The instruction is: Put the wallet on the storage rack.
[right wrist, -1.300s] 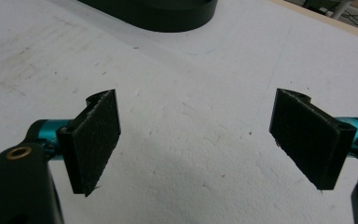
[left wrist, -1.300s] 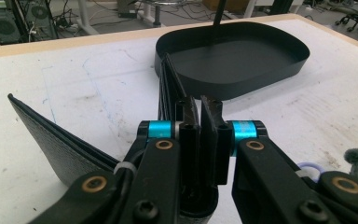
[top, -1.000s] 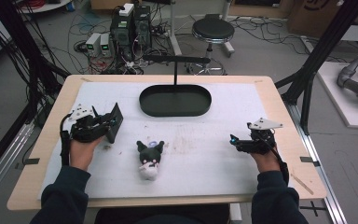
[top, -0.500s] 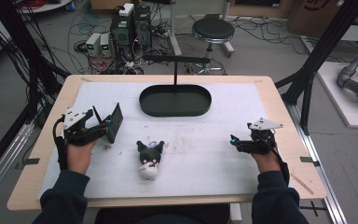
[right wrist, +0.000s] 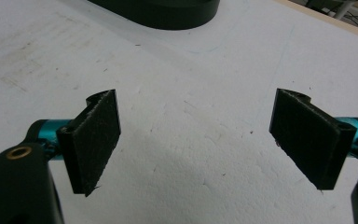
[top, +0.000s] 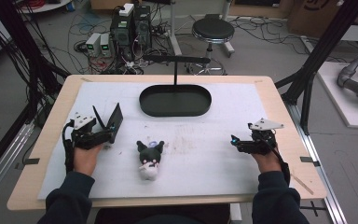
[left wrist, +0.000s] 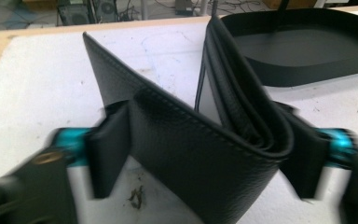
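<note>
A black leather wallet [top: 110, 122] [left wrist: 205, 154] stands spread in a V at the left of the white mat. My left gripper [top: 106, 134] [left wrist: 207, 149] has it between its jaws near the fold, and both pads touch its outer faces. Those jaws have just been closing on the wallet. My right gripper [top: 236, 143] [right wrist: 200, 140] rests at the right of the mat, open, with bare mat between its pads. A small black-and-white plush toy [top: 149, 158] lies on the mat between the two hands, touched by neither.
A black oval tray [top: 175, 111] [left wrist: 307, 70] [right wrist: 168, 14] sits at the back middle of the mat, with a black T-shaped stand [top: 175, 59] behind it. The wooden table edge [top: 42, 140] frames the mat. Cables, equipment and a stool are on the floor beyond.
The wallet in my left gripper has spread from nearly flat into an open V, and the left hand has shifted slightly. The right gripper and the plush toy have stayed put.
</note>
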Demonstrator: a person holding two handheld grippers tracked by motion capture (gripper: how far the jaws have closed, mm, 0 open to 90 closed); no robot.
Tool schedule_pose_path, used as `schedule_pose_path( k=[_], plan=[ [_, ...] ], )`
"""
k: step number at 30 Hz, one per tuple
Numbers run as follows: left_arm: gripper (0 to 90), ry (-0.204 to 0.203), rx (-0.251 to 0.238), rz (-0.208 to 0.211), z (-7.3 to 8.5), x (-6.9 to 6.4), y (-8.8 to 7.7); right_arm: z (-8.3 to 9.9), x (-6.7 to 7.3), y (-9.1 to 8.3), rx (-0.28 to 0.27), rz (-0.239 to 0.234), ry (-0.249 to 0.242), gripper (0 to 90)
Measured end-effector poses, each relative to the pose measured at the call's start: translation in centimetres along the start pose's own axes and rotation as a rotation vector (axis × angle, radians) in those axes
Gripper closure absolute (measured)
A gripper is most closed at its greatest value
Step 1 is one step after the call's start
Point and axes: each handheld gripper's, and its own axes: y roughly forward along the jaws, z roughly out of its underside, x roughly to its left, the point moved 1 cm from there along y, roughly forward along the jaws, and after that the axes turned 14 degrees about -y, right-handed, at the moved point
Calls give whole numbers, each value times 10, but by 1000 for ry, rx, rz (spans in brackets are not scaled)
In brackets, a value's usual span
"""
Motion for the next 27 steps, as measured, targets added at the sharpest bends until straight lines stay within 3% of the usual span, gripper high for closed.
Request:
schedule_pose_path(
  k=[4, 8, 9, 15, 19, 20, 26, 27],
  plan=[
    [481, 10, 16, 17, -1, 0, -2, 1, 0, -1, 1, 3, 2, 165],
    [727, 32, 25, 18, -3, 0, -4, 1, 0, -1, 1, 2, 7, 165],
    [744, 29, 28, 20, -4, 2, -5, 1, 0, -1, 1, 1, 11, 165],
    [758, 20, 24, 32, -8, 4, -7, 2, -1, -2, -1, 3, 12, 165],
    [759, 13, -3, 66, -11, 7, -10, 2, -1, -2, -1, 4, 12, 165],
    [759, 12, -13, 96, -14, 8, -12, 2, -1, -2, -1, 4, 12, 165],
    [761, 17, -33, 153, -20, 6, -11, 1, -3, -3, -10, 6, 20, 165],
    [761, 2, -30, 185, -26, 3, -10, 1, -3, -4, -13, 10, 23, 165]
  ],
)
